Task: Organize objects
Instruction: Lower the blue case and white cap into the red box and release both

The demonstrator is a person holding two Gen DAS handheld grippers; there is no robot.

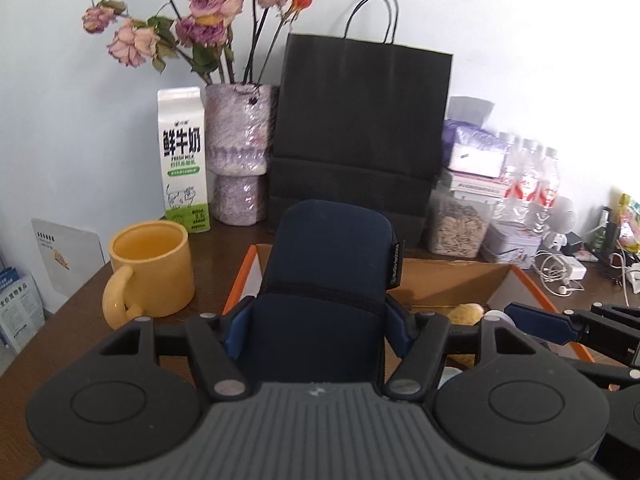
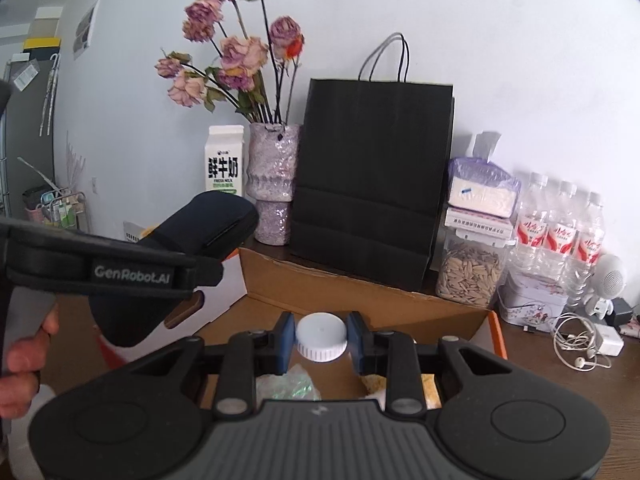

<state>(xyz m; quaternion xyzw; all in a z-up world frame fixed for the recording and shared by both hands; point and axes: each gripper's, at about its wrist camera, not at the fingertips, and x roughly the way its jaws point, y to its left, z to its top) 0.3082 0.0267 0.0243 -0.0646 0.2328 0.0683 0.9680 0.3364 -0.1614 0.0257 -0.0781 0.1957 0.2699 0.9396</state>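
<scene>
My left gripper point(image 1: 318, 326) is shut on a dark navy soft pouch point(image 1: 328, 268) that stands up between its blue pads, over the left end of an open cardboard box point(image 1: 440, 280). The right wrist view shows that same pouch point(image 2: 192, 236) at the left, with a hand point(image 2: 24, 356) on the left gripper's handle. My right gripper point(image 2: 321, 338) is shut on a white ribbed screw cap point(image 2: 321, 337) of a container whose body is hidden below, above the cardboard box point(image 2: 320, 284). The right gripper's fingertips point(image 1: 540, 322) reach into the left wrist view from the right.
Along the wall stand a milk carton point(image 1: 184, 156), a vase of dried roses point(image 1: 238, 152), a black paper bag point(image 1: 360, 128), a jar of seeds point(image 2: 468, 272), tissue packs and water bottles point(image 2: 560, 232). A yellow mug point(image 1: 152, 268) sits left of the box. Cables point(image 2: 580, 344) lie right.
</scene>
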